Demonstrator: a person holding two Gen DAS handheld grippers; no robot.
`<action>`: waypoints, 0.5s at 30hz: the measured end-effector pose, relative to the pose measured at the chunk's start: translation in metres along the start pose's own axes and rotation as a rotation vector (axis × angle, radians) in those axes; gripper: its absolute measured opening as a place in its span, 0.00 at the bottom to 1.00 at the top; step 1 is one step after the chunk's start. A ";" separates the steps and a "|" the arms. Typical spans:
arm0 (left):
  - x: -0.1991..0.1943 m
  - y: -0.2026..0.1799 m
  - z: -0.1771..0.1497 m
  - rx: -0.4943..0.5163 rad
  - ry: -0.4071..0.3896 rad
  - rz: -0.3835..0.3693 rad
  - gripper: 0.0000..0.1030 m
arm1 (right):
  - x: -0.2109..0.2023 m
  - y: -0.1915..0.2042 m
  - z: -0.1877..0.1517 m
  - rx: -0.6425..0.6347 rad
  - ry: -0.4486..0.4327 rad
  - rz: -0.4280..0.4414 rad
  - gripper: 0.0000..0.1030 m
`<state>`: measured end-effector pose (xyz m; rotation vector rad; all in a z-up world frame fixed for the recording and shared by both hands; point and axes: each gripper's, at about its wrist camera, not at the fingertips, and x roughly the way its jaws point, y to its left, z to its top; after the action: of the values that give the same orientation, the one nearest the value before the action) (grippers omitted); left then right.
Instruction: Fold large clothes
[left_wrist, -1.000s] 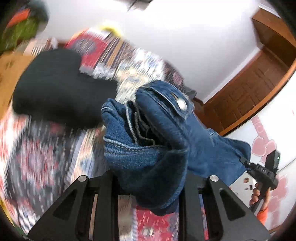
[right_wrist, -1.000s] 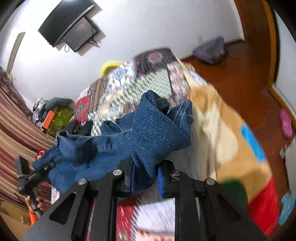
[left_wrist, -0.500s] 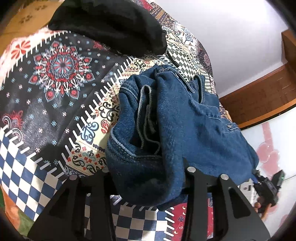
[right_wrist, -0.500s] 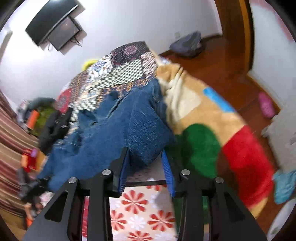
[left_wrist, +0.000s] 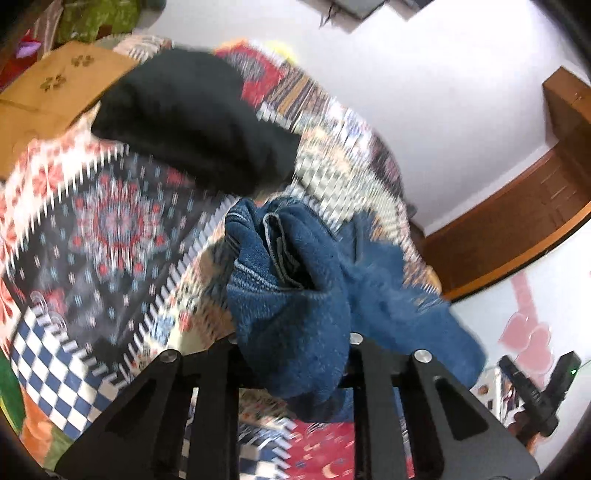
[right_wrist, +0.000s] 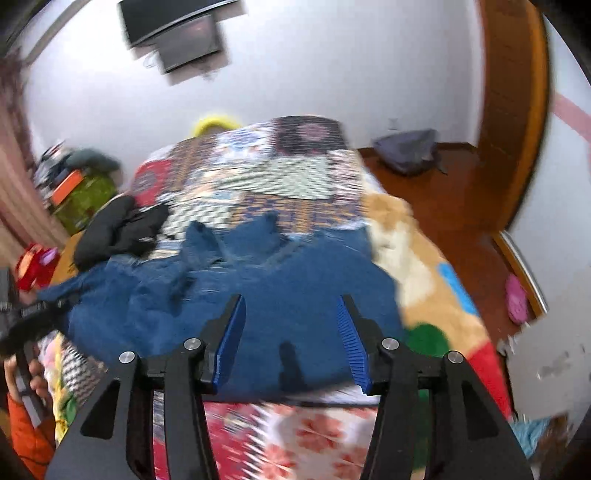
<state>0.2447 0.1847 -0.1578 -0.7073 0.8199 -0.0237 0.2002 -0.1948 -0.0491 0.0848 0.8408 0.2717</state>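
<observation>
Bed w/ patchwork quilt (left_wrist: 122, 229) fills most of both views; white walls, wood floor (right_wrist: 454, 206), wall-mounted TV (right_wrist: 177, 33). Black garment (left_wrist: 192, 122) heaped at far end of quilt, cardboard box (left_wrist: 55, 88) beside it. Both frames motion-blurred. Blue denim jeans (right_wrist: 280, 291) spread across bed, wrinkled. Left gripper (left_wrist: 291, 354) clamped on a bunched wad of denim. Right gripper (right_wrist: 291, 332) jaws wide apart over jeans, nothing between the blue pads (right_wrist: 231, 343).

No readable text, labels or numbers anywhere; both views motion-blurred.
</observation>
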 end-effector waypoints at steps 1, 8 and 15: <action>-0.007 -0.006 0.005 0.013 -0.030 0.004 0.17 | 0.006 0.011 0.003 -0.024 0.006 0.021 0.46; -0.059 -0.039 0.022 0.117 -0.225 0.084 0.16 | 0.074 0.098 -0.007 -0.170 0.150 0.212 0.47; -0.059 -0.061 0.023 0.161 -0.238 0.104 0.16 | 0.139 0.152 -0.050 -0.291 0.356 0.286 0.50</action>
<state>0.2338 0.1672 -0.0728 -0.5039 0.6182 0.0863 0.2207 -0.0127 -0.1556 -0.1204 1.1345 0.6896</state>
